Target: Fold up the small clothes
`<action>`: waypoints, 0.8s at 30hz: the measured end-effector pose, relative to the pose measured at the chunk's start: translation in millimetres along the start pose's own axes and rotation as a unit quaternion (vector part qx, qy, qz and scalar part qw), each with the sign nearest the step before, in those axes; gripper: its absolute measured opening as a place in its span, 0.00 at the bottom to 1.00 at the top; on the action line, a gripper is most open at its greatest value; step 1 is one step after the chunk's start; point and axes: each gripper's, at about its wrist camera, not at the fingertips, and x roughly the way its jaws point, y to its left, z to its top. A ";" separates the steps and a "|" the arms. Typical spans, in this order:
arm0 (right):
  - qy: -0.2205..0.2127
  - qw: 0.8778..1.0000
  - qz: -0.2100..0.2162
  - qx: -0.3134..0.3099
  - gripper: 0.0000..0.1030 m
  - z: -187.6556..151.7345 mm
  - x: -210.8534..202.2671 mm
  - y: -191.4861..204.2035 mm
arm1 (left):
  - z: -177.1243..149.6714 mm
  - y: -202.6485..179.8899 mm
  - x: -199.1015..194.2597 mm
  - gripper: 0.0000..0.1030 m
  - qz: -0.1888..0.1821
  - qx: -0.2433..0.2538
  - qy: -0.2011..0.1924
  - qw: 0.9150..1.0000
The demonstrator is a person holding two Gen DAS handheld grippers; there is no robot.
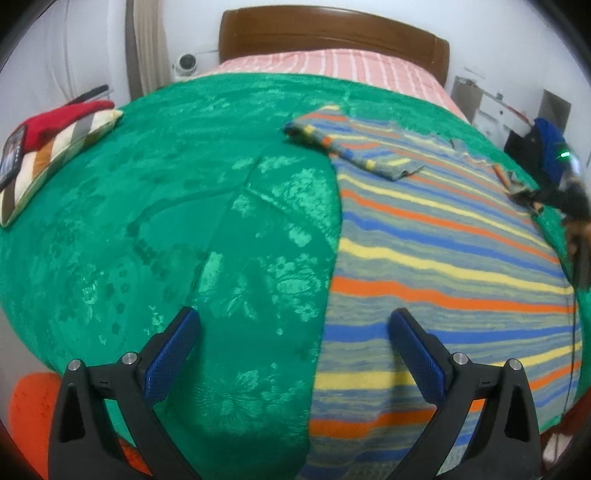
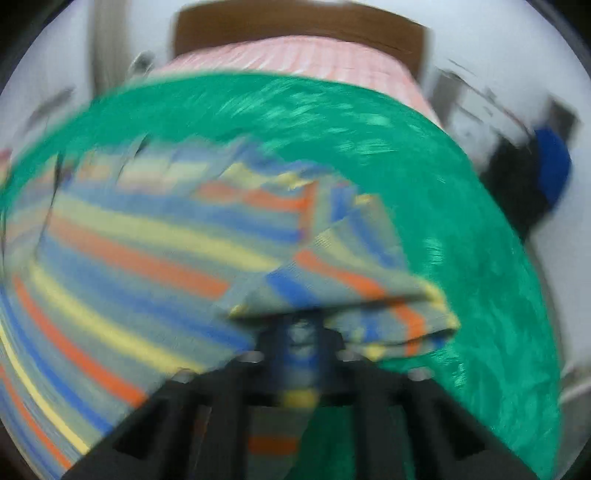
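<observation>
Blue-padded jaws of the right gripper (image 2: 301, 332) were pinched tight on a sleeve (image 2: 354, 288) of the striped shirt (image 2: 122, 251), the cloth draped over the black fingers and lifted clear of the bed, though that view was badly blurred. The left gripper (image 1: 293, 350) hung with its jaws wide and nothing between them, straddling the shirt's left edge where it met the blanket (image 1: 166, 192). The shirt lay flat across the right half of the blanket, its other sleeve (image 1: 351, 147) already turned in over the chest. It looked like a light, soft knit that would sag and crease wherever it was lifted, so a hold at a sleeve end, shoulder or hem corner would likely carry it best; the patterned green blanket looked plush enough to grip the cloth and resist sliding. Beyond lay pink striped bedding (image 1: 332, 64) and a brown headboard (image 1: 332, 33), a striped cushion (image 1: 55, 155) with something red on it at the left edge, and white walls.
</observation>
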 end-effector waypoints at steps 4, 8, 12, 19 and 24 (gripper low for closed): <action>-0.037 0.984 0.023 0.173 0.05 1.9 -35.3 -95.6 | 2.5 1.9 1.5 0.99 -0.014 -0.008 0.004 1.000; -0.018 0.942 0.037 0.333 0.06 -30.3 -50.7 -201.5 | 2.6 -1.9 6.3 0.99 -0.017 -0.008 0.009 1.000; 0.024 0.927 0.040 0.371 0.13 -61.4 -43.2 -242.1 | -0.4 -5.3 5.6 0.99 -0.010 -0.002 0.008 1.000; -0.018 0.900 0.121 0.418 0.60 -78.5 -38.3 -246.7 | -2.2 -3.8 5.8 0.99 0.001 -0.003 0.008 1.000; -0.020 0.890 0.141 0.433 0.11 -66.6 -14.8 -247.1 | -3.8 -7.2 7.6 0.99 0.012 0.009 0.008 1.000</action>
